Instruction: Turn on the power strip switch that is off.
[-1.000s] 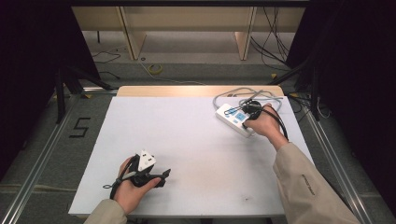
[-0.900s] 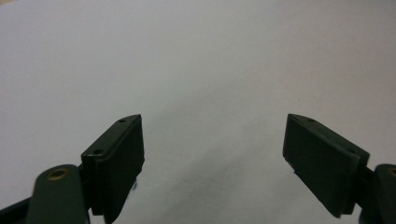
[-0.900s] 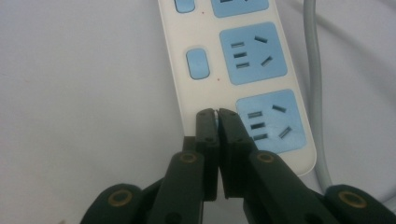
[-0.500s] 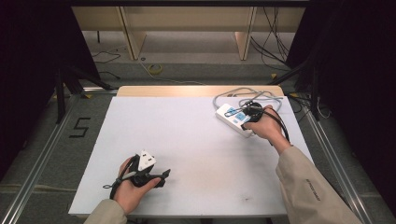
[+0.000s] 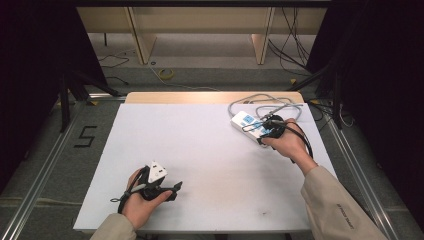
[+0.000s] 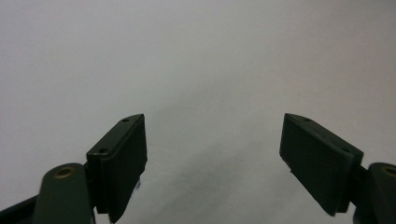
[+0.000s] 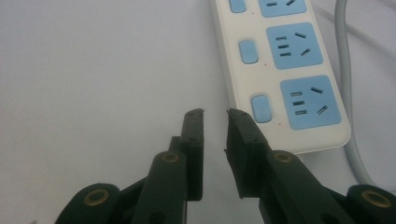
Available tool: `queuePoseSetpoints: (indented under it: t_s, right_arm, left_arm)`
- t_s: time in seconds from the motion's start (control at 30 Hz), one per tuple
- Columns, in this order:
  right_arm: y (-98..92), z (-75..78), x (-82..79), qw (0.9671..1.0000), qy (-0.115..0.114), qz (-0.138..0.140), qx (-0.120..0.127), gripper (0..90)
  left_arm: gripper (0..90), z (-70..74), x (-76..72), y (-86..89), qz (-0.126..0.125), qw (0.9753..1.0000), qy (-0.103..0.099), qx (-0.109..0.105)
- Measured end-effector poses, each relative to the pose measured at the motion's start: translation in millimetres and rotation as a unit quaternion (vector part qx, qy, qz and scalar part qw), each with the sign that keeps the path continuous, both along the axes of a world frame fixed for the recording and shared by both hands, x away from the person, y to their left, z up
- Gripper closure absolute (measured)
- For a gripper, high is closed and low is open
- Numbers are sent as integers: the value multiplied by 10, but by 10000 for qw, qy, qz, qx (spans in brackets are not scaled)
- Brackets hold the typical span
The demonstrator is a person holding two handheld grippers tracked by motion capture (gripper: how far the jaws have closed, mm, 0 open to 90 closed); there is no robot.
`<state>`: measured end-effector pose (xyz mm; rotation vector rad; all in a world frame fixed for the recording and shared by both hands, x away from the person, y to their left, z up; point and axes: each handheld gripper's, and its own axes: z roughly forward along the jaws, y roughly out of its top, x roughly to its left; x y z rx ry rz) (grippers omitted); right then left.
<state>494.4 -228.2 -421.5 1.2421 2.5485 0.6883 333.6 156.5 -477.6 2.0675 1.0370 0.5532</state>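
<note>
— Where do the tools sit?
— The left gripper (image 5: 176, 189) rests spread wide and empty on the bare white table (image 5: 200, 150). Far right, the right gripper (image 7: 215, 113), jaws nearly together on nothing, points along the white plastic power strip with blue sockets (image 7: 280, 60), just beside its near corner.
— Room?
— Plenty leftward; grey cable (image 5: 265, 102) behind.
</note>
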Motion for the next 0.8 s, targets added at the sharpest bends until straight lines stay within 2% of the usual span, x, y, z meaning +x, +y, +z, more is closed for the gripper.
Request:
queuePoseSetpoints:
  t_s: [0.4, 0.8]
  right_arm:
    - [26, 21, -333, 9994, -138, 245, 179, 693]
    - [-7, -48, -663, 9978, -220, 358, 518, 622]
  left_arm:
    - [230, -3, 0, 1, 5, 10000, 10, 15]
    - [230, -6, -1, 5, 21, 10000, 14, 7]
